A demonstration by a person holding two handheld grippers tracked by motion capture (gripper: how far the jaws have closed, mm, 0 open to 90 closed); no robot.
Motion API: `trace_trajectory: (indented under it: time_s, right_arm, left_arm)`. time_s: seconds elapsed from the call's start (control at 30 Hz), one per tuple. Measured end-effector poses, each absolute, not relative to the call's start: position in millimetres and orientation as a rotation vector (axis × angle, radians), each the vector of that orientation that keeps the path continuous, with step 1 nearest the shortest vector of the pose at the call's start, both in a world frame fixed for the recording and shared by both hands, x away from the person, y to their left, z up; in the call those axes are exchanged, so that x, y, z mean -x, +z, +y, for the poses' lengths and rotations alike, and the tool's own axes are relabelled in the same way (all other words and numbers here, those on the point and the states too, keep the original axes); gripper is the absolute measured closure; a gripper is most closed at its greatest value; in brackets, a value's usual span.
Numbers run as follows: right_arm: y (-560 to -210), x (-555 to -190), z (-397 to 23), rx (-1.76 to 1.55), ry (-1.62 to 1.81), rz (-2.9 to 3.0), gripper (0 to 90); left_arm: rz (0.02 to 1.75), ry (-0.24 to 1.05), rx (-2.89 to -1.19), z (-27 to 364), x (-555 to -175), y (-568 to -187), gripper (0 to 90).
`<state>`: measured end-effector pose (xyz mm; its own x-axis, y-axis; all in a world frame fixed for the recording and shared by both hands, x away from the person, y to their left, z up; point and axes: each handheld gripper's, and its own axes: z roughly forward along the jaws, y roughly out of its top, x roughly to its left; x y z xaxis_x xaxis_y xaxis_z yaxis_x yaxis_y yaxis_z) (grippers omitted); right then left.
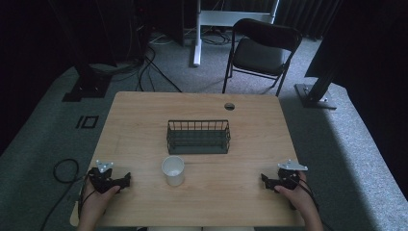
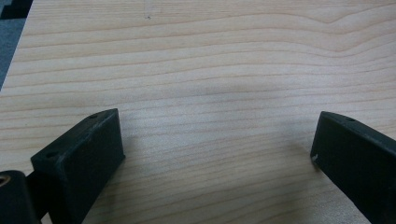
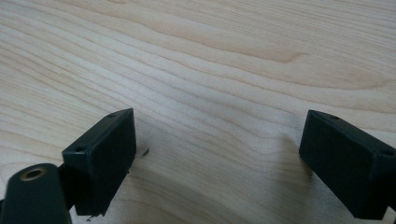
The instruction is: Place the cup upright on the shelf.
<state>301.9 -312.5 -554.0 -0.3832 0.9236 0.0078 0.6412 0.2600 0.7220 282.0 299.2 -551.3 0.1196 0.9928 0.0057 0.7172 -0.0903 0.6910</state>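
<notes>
Grippers idle | left gripper (image 1: 126, 180) and right gripper (image 1: 264, 179) on table (image 1: 144, 120), jaws wide, empty | cup (image 1: 172, 170) upright before basket (image 1: 197, 136) | probably cup into basket: grip mid-wall gently, lift level.

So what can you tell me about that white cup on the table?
The cup is white and plain, with no handle showing, and it could be paper or plastic. It stands upright on the wooden table with its open mouth facing up, and its inside looks pale, with nothing I can see in it. It sits near the middle of the table, just in front of the dark wire basket but not touching it. Neither gripper touches it; each rests off to one side.
</notes>
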Motion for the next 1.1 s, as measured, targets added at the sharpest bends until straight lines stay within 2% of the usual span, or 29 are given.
trace_trajectory:
  time_s: [1.1]
  right_arm:
    - [-553.0, -299.6, -311.3, -1.413, 0.903, 2.132, 10.6]
  left_arm:
    - [1.651, 0.67, -1.869, 298.9, -282.1, -551.4, 2.4]
